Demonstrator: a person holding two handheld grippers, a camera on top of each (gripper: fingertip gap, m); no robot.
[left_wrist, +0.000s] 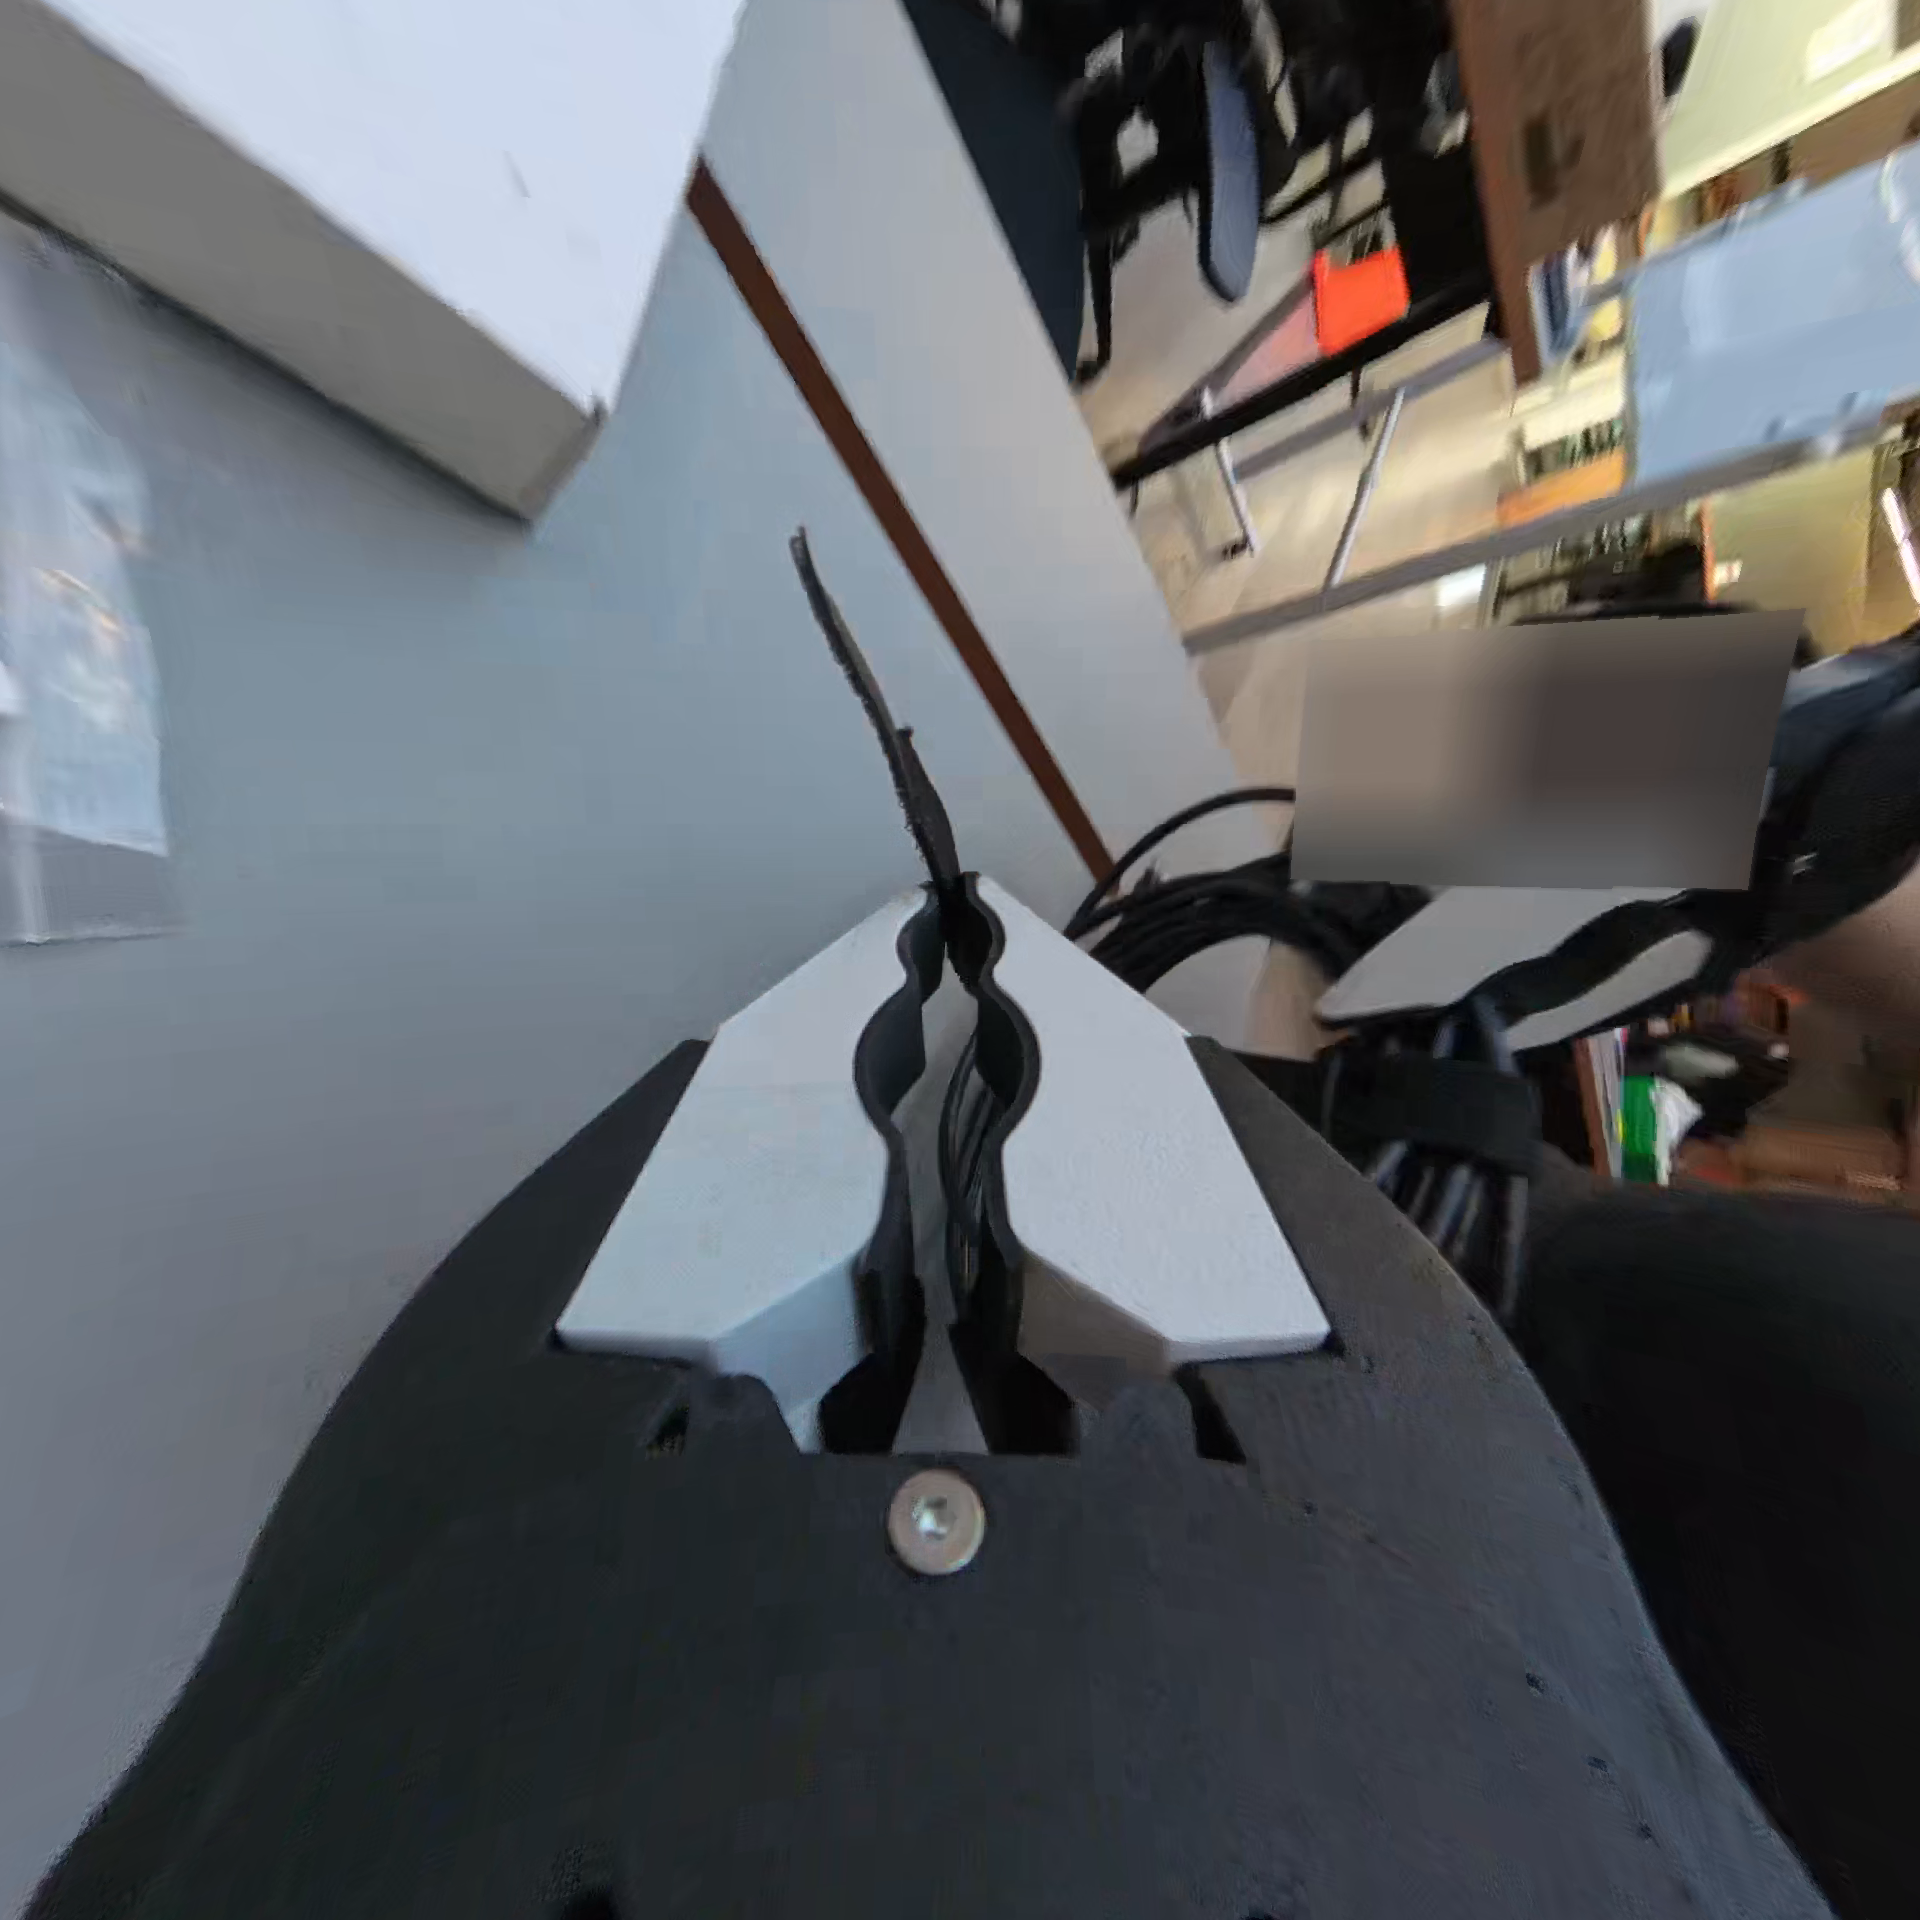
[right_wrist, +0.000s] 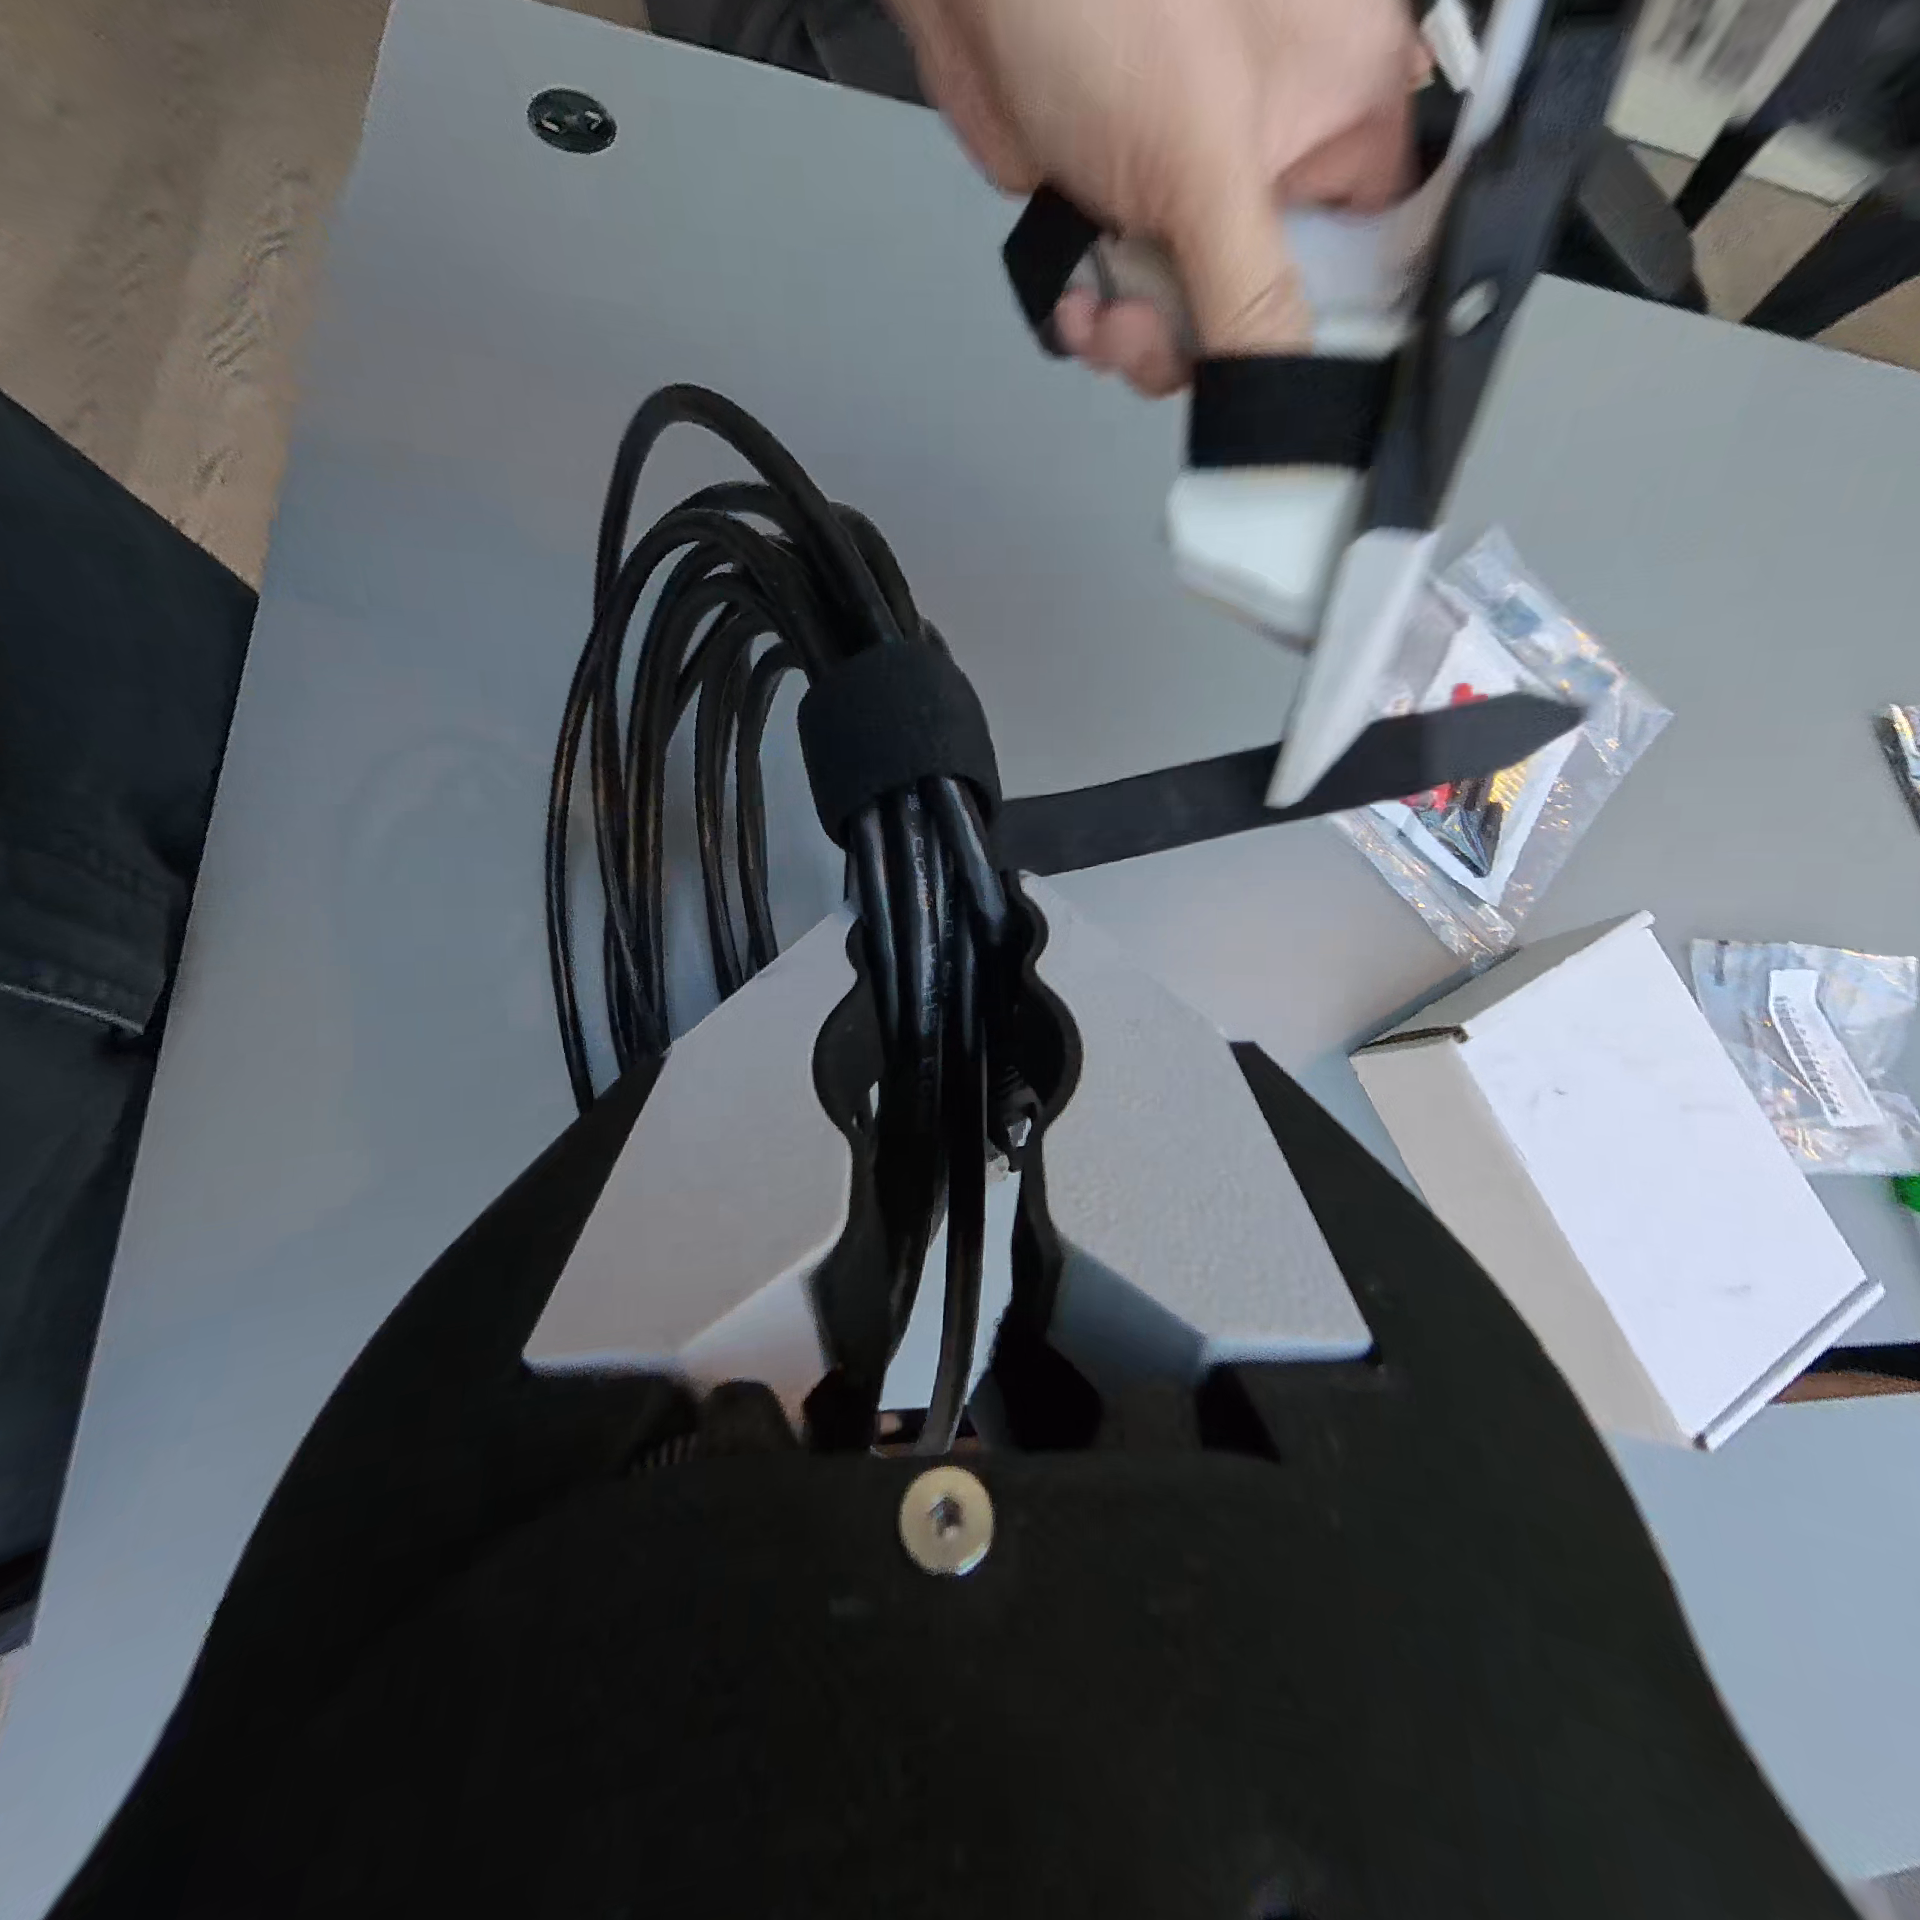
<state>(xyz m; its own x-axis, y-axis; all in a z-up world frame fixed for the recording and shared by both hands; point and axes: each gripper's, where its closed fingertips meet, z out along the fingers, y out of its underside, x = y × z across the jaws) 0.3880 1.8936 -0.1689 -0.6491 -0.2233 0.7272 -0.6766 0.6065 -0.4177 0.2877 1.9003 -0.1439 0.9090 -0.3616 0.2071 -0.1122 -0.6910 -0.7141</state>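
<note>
My right gripper (right_wrist: 940, 920) is shut on a coiled black cable bundle (right_wrist: 665, 707) and holds it over the grey table (right_wrist: 468, 343). A black hook-and-loop strap (right_wrist: 894, 727) wraps the bundle just beyond the fingertips. Its tail (right_wrist: 1143, 810) runs right to my left gripper (right_wrist: 1299, 769), which is shut on it; a hand (right_wrist: 1174, 135) holds that gripper. In the left wrist view my left gripper (left_wrist: 951, 899) pinches the strap, whose free end (left_wrist: 868, 696) sticks out past the tips. The right gripper (left_wrist: 1392, 997) and cable loops (left_wrist: 1184, 914) show at the right.
A white cardboard box (right_wrist: 1621, 1164) lies on the table to the right of my right gripper; it also shows in the left wrist view (left_wrist: 312, 208). Clear plastic bags of small parts (right_wrist: 1507, 748) (right_wrist: 1829, 1039) lie beyond it. A cable grommet hole (right_wrist: 571, 120) sits at the far edge. The tips of one gripper are about 11 cm away from the tips of the other.
</note>
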